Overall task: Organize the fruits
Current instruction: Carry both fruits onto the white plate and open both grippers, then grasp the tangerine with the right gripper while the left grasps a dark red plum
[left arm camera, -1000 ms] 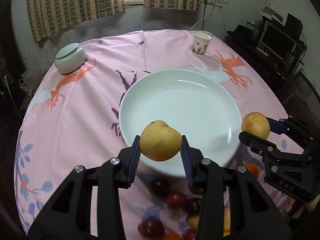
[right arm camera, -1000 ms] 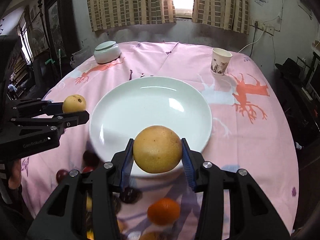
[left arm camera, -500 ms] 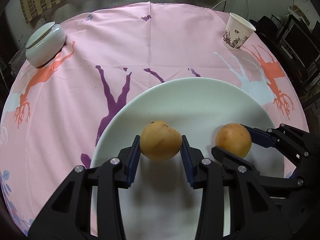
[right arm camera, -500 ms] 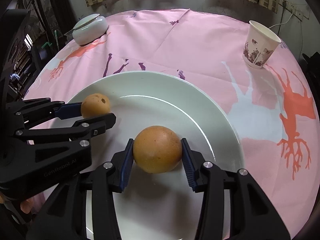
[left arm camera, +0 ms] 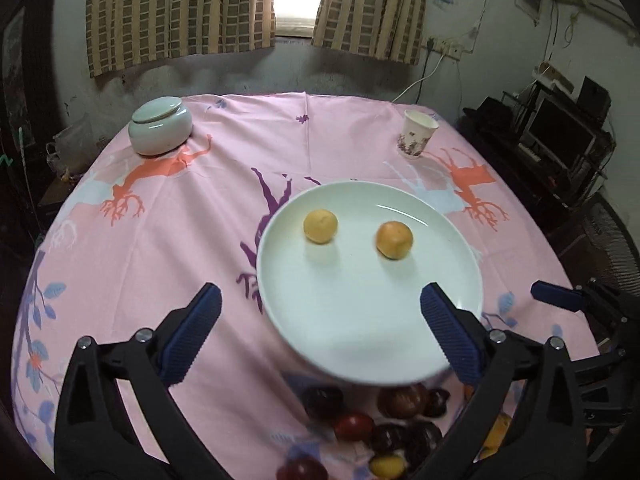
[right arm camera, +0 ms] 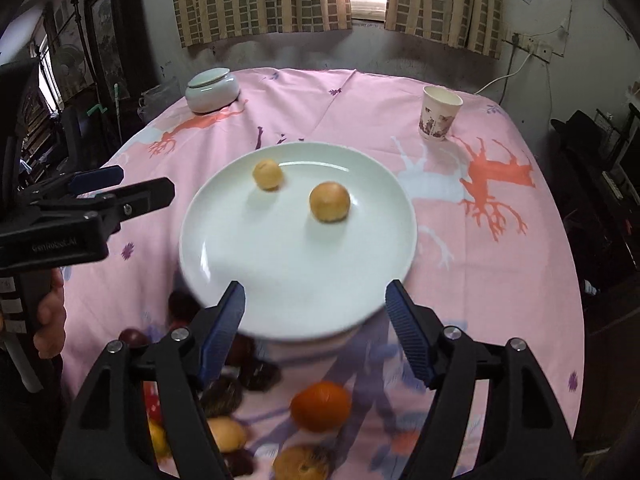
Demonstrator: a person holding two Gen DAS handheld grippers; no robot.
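A: Well, start at the far left. What sits ahead of the left tool (left arm camera: 320,336)?

B: A lidded ceramic jar (left arm camera: 160,125) stands well ahead and to its left, on the pink cloth of the table (left arm camera: 160,240). The left tool itself has its jaws spread wide apart, with nothing between them.

A: And straight in front?

B: The white plate (left arm camera: 360,340) lies just ahead, its near rim between the two blue fingers (left arm camera: 192,336). Two fruits rest on it, apart from each other: a yellow fruit (left arm camera: 320,226) toward the left and an orange-tinted fruit (left arm camera: 394,239) to the right of it.

A: Below the tool?

B: A heap of loose fruit (left arm camera: 372,428), mostly dark red plums, lies on the cloth at the plate's near edge.

A: And the right tool (right arm camera: 316,330)?

B: Also open wide and empty, its jaws straddling the plate's near rim. From it, the same two fruits sit ahead on the plate. An orange (right arm camera: 320,406) lies on the cloth beneath it, with more fruit blurred around. A paper cup (right arm camera: 440,118) stands upright, well ahead and to the right, clear of the plate.
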